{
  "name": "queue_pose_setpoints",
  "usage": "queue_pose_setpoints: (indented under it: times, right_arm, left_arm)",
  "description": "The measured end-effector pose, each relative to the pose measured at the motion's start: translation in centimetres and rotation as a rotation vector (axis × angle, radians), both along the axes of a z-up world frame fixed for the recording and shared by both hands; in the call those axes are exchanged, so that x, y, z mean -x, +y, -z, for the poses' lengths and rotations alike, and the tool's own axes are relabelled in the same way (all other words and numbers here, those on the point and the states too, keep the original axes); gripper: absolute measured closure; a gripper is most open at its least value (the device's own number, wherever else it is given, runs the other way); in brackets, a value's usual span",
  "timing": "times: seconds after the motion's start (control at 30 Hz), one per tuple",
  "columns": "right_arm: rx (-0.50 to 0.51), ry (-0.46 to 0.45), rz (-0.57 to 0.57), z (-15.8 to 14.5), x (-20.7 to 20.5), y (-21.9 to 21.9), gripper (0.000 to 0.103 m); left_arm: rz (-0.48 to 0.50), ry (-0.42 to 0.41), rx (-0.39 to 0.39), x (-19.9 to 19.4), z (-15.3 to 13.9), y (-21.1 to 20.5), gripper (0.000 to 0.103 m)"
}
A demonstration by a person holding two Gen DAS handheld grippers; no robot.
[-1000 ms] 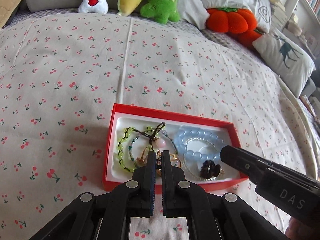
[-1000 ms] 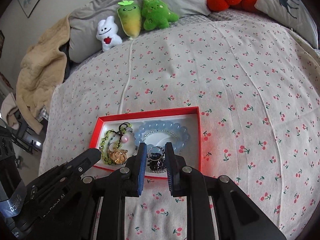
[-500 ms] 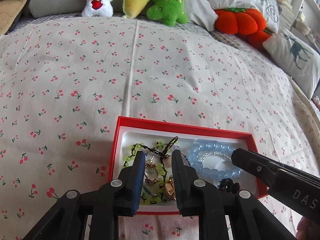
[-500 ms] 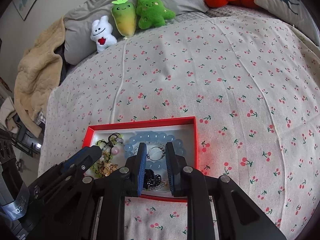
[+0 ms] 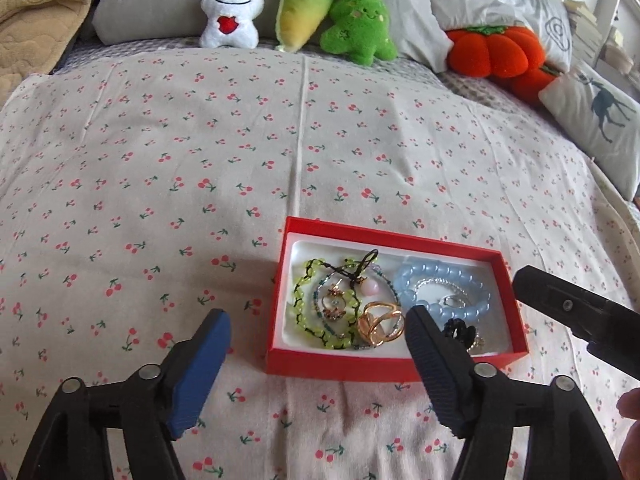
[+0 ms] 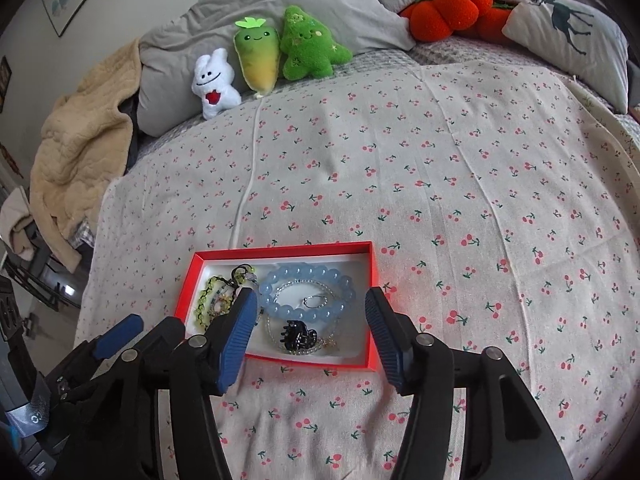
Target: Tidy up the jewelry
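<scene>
A red box (image 5: 394,368) with a white lining lies on the cherry-print bedsheet; it also shows in the right wrist view (image 6: 280,250). Inside lie a green bead bracelet (image 5: 302,304), a gold ring (image 5: 380,324), a pale blue bead bracelet (image 5: 440,280) (image 6: 308,276) and a black hair claw (image 6: 298,338). My left gripper (image 5: 318,346) is open and empty above the box's near left side. My right gripper (image 6: 308,330) is open and empty above the box's near edge, over the hair claw.
Three plush toys (image 5: 296,8) and an orange pumpkin cushion (image 5: 494,50) line the pillows at the back. A beige blanket (image 6: 80,148) hangs at the bed's left side. A deer-print pillow (image 5: 600,112) lies at the right. The bedsheet (image 5: 200,160) stretches out beyond the box.
Both grippers have opened wide from nearly shut and have pulled back and up from the box. The jewelry has stayed in the box.
</scene>
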State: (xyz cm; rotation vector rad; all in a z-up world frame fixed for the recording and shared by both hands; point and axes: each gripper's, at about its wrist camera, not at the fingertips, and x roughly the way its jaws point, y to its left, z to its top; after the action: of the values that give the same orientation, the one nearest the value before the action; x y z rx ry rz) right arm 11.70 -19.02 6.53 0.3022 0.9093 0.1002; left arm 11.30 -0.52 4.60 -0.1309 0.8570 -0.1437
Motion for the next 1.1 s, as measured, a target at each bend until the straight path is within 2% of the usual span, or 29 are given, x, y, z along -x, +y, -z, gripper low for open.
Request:
queue_pose_setpoints:
  times: [0.07, 0.17, 0.3, 0.43, 0.63, 0.77, 1.1]
  right_arm:
    - [0.016, 0.004, 0.006, -0.3, 1.0, -0.2, 0.034]
    - [0.046, 0.015, 0.014, -0.7, 2.8, -0.3, 0.023]
    - [0.086, 0.018, 0.005, -1.1, 5.4, -0.1, 0.0]
    - [0.16, 0.016, 0.0, -1.4, 7.8, 0.1, 0.0]
    - [0.263, 0.096, -0.016, 0.2, 10.1, 0.5, 0.0]
    - [0.29, 0.129, -0.035, 1.2, 11.1, 0.7, 0.0]
    - [0.303, 0.147, -0.041, 1.5, 11.8, 1.9, 0.0]
  left_arm:
    - [-0.023, -0.002, -0.012, 1.0, -0.2, 0.4, 0.012]
    - [-0.059, 0.02, -0.037, 2.4, -0.4, 0.9, 0.004]
    - [-0.086, 0.085, -0.043, 4.4, 0.0, 1.6, 0.001]
    - [-0.097, 0.123, -0.064, 6.6, 0.6, 2.0, 0.001]
    - [-0.096, 0.129, -0.111, 9.3, 0.9, 2.2, 0.001]
    - [-0.094, 0.129, -0.166, 10.2, 1.2, 2.2, 0.001]
    - [-0.092, 0.141, -0.175, 10.6, 1.4, 2.3, 0.001]
